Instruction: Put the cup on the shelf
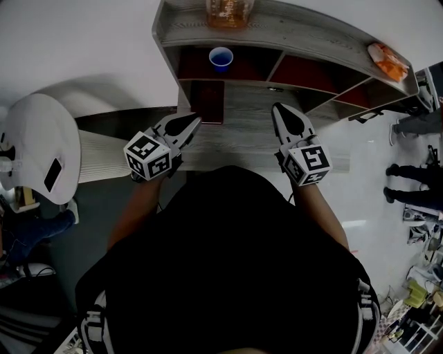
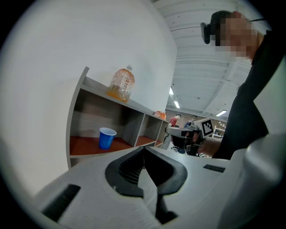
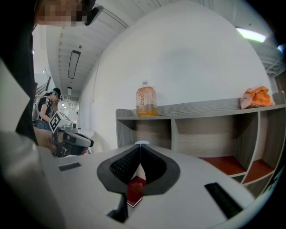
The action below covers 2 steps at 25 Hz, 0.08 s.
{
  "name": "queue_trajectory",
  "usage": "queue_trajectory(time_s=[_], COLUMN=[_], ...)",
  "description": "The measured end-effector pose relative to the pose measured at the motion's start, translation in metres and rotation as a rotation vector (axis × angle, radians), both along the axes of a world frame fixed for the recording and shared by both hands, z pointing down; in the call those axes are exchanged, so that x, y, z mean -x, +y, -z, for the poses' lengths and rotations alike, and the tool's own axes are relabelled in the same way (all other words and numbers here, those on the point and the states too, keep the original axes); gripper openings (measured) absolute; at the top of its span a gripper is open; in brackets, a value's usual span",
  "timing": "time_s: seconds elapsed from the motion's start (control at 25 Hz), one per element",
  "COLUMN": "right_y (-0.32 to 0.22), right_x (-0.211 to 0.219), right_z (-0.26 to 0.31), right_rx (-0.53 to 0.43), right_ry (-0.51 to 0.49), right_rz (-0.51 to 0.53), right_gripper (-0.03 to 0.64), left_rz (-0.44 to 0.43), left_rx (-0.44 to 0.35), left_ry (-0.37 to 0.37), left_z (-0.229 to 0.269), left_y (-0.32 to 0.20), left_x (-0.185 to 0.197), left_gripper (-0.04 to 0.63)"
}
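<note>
The blue plastic cup stands upright, mouth up, in the grey wooden shelf's left-end compartment, with space either side. The left gripper and right gripper are closed and empty.

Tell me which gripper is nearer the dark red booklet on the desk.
Left. The left gripper points at the booklet's near edge; the right gripper is apart, off to its right.

We are listing a blue cup, a grey wood-grain shelf floored red-brown, an amber bottle, a dark red booklet and an orange bag.
</note>
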State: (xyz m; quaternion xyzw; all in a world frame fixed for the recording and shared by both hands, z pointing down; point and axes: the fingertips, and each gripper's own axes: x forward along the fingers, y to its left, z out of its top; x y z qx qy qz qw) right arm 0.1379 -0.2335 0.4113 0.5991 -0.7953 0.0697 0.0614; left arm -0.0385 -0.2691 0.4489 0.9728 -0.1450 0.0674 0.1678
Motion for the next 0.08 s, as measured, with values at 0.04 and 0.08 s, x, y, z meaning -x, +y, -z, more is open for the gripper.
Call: queue_trajectory(time_s=[0.04, 0.08], right_y=[0.0004, 0.0007], right_x=[-0.0007, -0.0014], right_z=[-0.0004, -0.0008], right_rx=[0.001, 0.003], right_ry=[-0.001, -0.001], right_rz=[-0.001, -0.002], right_gripper=[0.012, 0.012], left_rz=[0.0, -0.001], left_rx=[0.0, 0.001], left_ry=[0.0, -0.001], left_z=[-0.0001, -0.0003], left_y=[0.0004, 0.0008], left_x=[-0.0005, -0.0009], left_gripper=[0.018, 0.018])
